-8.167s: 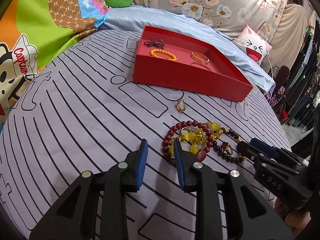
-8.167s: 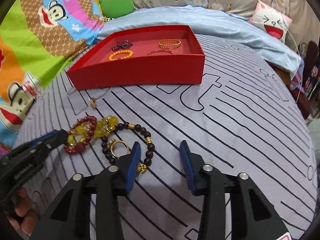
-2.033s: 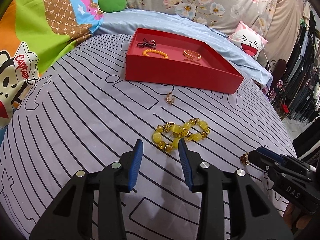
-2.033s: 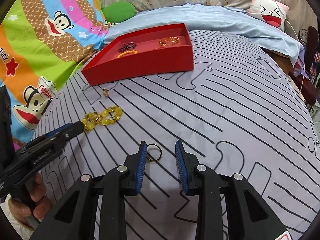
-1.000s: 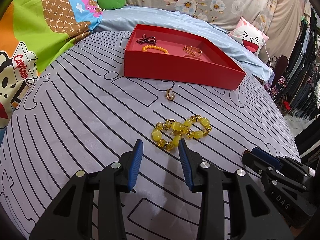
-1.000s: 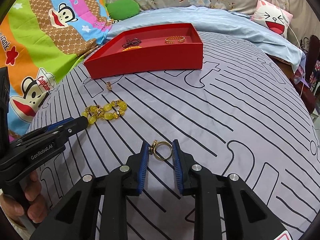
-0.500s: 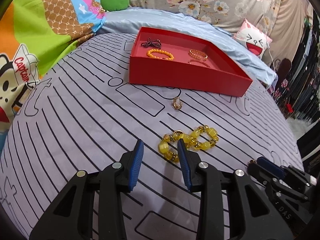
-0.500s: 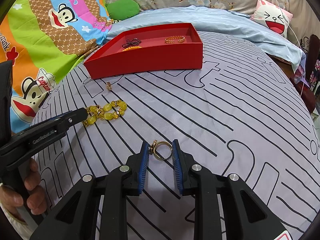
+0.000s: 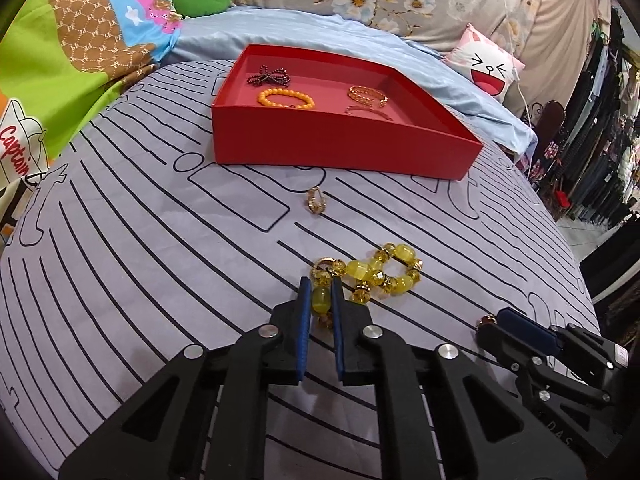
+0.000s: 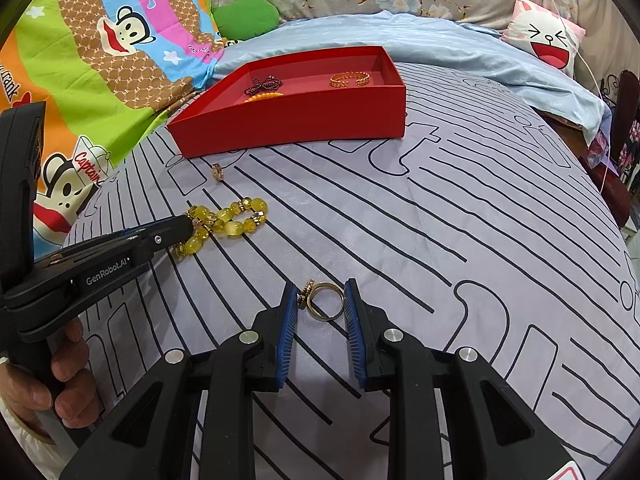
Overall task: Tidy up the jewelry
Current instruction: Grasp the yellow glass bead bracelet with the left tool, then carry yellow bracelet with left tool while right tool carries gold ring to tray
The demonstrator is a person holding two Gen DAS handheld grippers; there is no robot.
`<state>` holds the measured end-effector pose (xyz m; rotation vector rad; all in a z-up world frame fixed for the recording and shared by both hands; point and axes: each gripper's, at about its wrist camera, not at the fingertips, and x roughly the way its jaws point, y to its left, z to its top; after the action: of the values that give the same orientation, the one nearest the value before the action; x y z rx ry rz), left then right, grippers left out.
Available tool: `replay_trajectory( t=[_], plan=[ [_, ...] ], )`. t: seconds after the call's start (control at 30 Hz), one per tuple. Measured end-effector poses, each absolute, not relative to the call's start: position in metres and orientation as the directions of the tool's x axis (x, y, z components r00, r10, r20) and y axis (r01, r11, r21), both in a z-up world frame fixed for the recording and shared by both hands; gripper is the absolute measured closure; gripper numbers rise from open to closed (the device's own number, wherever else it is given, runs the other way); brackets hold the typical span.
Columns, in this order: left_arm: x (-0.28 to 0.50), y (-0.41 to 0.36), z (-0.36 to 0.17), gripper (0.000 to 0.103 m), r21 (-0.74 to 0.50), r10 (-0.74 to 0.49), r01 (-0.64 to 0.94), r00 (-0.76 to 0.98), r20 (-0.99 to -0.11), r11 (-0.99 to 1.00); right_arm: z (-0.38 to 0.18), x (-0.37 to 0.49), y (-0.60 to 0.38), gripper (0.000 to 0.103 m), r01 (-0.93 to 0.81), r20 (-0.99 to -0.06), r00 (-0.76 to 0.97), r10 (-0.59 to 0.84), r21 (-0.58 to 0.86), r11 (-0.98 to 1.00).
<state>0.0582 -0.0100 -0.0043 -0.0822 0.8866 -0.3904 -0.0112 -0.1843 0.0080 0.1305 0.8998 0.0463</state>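
The bed is viewed from two fisheye cameras, each set low behind its own gripper's fingers and angled steeply down; the red tray (image 9: 344, 152) is faced by both. From the left wrist it is seen ahead, fairly near; from the right wrist (image 10: 296, 120) it is seen ahead and leftward, somewhat farther. The tray, the yellow bead bracelet (image 9: 376, 274) (image 10: 224, 220) before it, and the striped sheet (image 9: 140, 260) (image 10: 460, 240) are shared.
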Motion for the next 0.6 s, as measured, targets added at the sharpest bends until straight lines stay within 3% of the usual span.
replay_trajectory(
  t=[0.6],
  plan=[
    [0.026, -0.013, 0.028, 0.094, -0.277, -0.435, 0.347, 0.563, -0.703, 0.896, 0.013, -0.02, -0.188, 0.081, 0.028, -0.771, 0.627, 0.112, 0.167, 0.986]
  ],
)
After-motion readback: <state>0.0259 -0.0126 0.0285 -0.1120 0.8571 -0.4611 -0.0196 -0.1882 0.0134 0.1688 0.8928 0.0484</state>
